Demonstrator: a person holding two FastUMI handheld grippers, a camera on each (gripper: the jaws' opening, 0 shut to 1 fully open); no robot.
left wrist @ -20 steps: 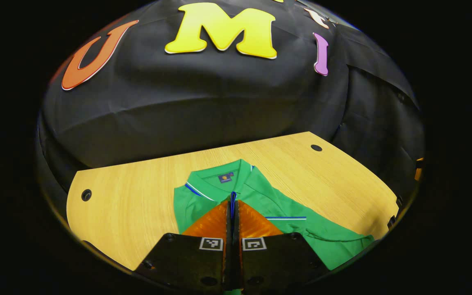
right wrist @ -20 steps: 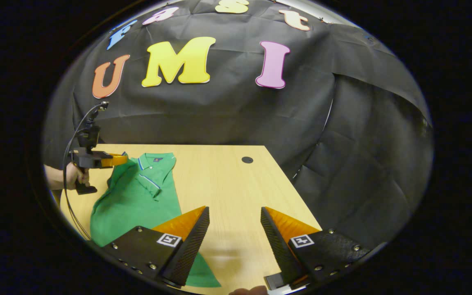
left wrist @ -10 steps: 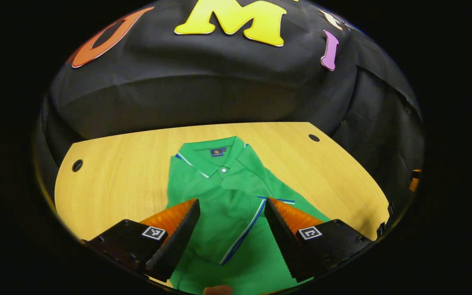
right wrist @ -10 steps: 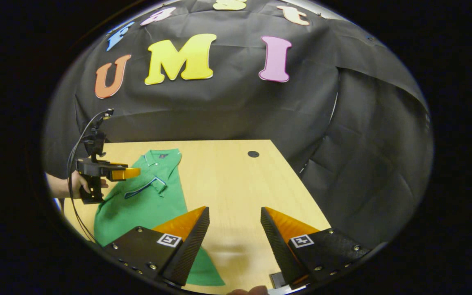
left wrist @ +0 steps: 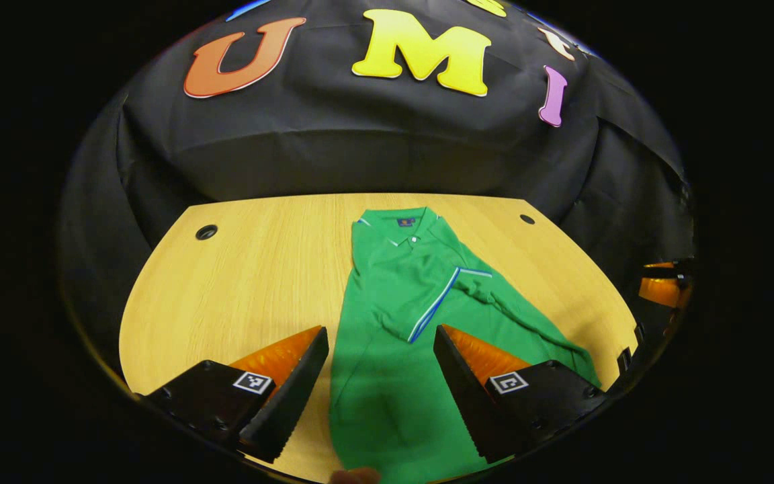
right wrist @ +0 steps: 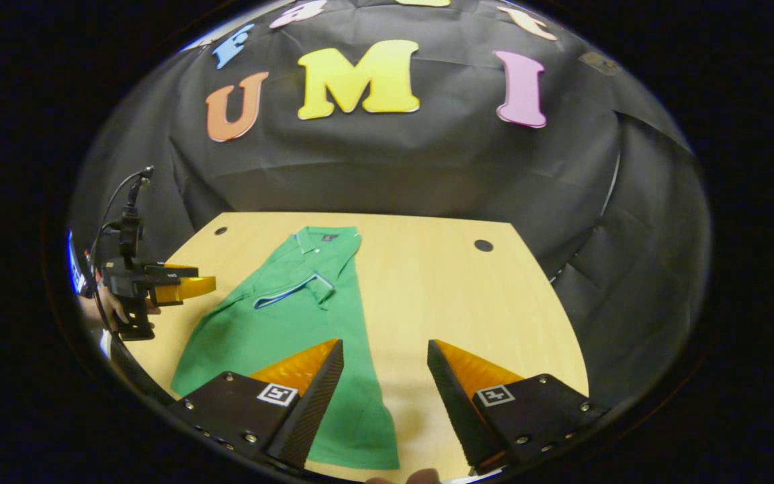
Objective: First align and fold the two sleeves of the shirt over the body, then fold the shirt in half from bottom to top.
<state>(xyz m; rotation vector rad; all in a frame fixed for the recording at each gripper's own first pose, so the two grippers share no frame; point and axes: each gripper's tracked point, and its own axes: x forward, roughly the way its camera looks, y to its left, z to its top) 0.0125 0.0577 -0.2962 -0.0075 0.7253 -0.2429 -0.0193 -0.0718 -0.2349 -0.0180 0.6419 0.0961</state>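
Desk, frame centre | left hand-held gripper has let the sleeve drop onto the shirt, now gaping, empty | right hand-held gripper wide open, empty | other sleeve next.

Matt knit-cloth shirt, smooth light wood-grain table, matt cloth wall
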